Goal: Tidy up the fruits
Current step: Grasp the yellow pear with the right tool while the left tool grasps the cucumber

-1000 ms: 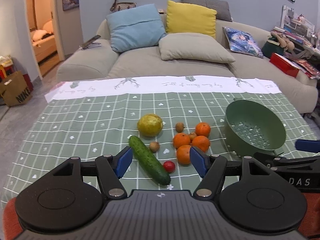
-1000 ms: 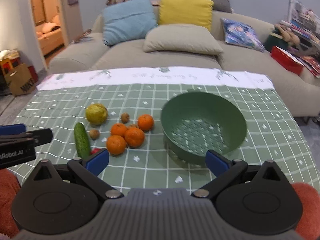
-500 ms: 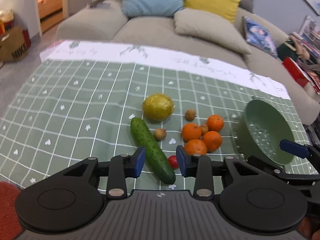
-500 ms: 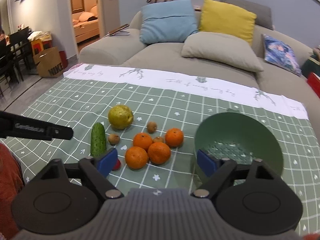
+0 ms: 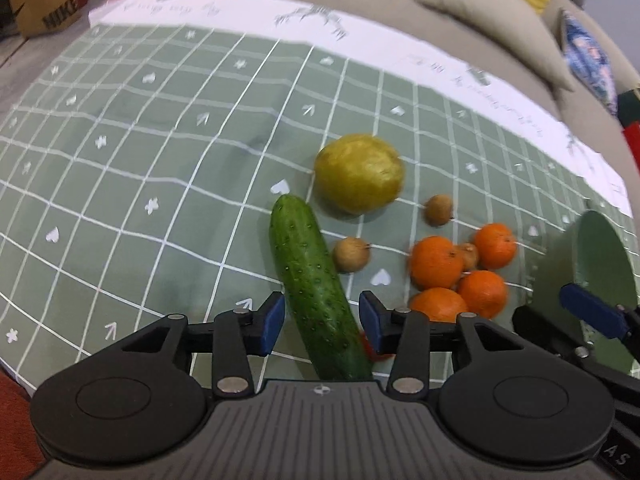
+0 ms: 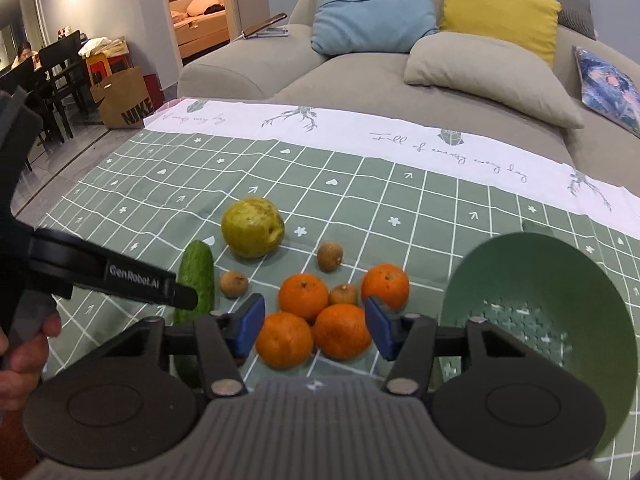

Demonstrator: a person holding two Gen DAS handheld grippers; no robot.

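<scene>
A green cucumber (image 5: 308, 272) lies lengthwise between the jaws of my left gripper (image 5: 322, 322). The jaws are opening, with thin gaps on both sides of it. A red cherry tomato (image 5: 374, 354) peeks out behind the right finger. My right gripper (image 6: 315, 326) hovers over several oranges (image 6: 304, 294); its jaws are closing, with two oranges framed between them, untouched. A yellow-green round fruit (image 6: 253, 232) and small brown fruits (image 6: 330, 255) lie nearby. The green colander (image 6: 540, 264) stands empty on the right.
The checked green tablecloth (image 6: 360, 184) covers the table. Behind its far edge stands a sofa (image 6: 360, 80) with cushions. A paper bag (image 6: 124, 100) sits on the floor at left. A person sits at a dining table (image 6: 24, 56) far left.
Both grippers came down and forward toward the fruits. The left jaws narrowed around the cucumber, then widened slightly. The right jaws went from wide to about two oranges' width.
</scene>
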